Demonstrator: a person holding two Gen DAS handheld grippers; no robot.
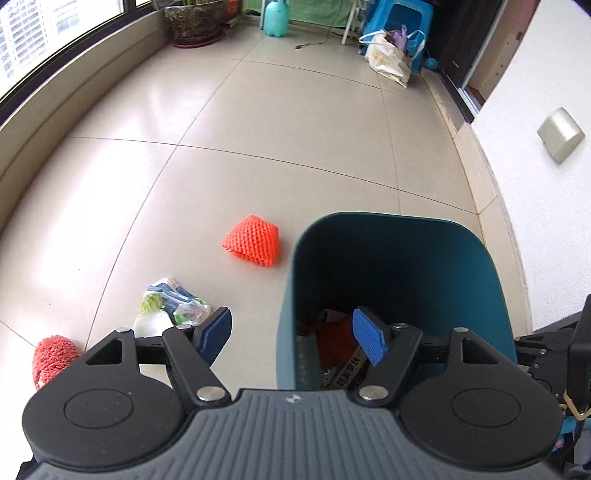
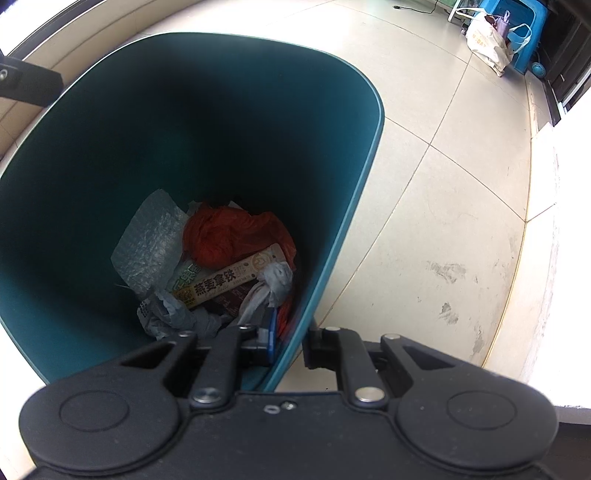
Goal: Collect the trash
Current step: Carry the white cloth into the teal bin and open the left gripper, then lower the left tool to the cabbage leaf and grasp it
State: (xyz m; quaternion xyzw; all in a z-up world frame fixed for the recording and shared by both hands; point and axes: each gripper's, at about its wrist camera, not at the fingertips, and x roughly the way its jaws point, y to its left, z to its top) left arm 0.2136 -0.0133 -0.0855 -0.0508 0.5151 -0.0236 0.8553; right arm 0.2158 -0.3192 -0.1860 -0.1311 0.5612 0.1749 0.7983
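A teal trash bin (image 1: 461, 266) stands on the tiled floor; it fills the right wrist view (image 2: 332, 110) and holds wrappers, crumpled paper and an orange bag (image 2: 229, 236). My right gripper (image 2: 290, 345) is shut on the bin's near rim, one finger inside, one outside. My left gripper (image 1: 291, 332) is open and empty, its right fingertip over the bin's opening, its left above the floor. On the floor left of the bin lie an orange foam net (image 1: 253, 240), a crumpled green-white wrapper (image 1: 170, 308) and a red fuzzy piece (image 1: 51, 360).
A white wall (image 1: 535, 221) runs close on the bin's right. Far back stand a plant pot (image 1: 195, 22), a white tote bag (image 1: 388, 59), a blue stool (image 1: 402, 22) and a teal watering can (image 1: 277, 18). A window ledge (image 1: 44, 122) curves along the left.
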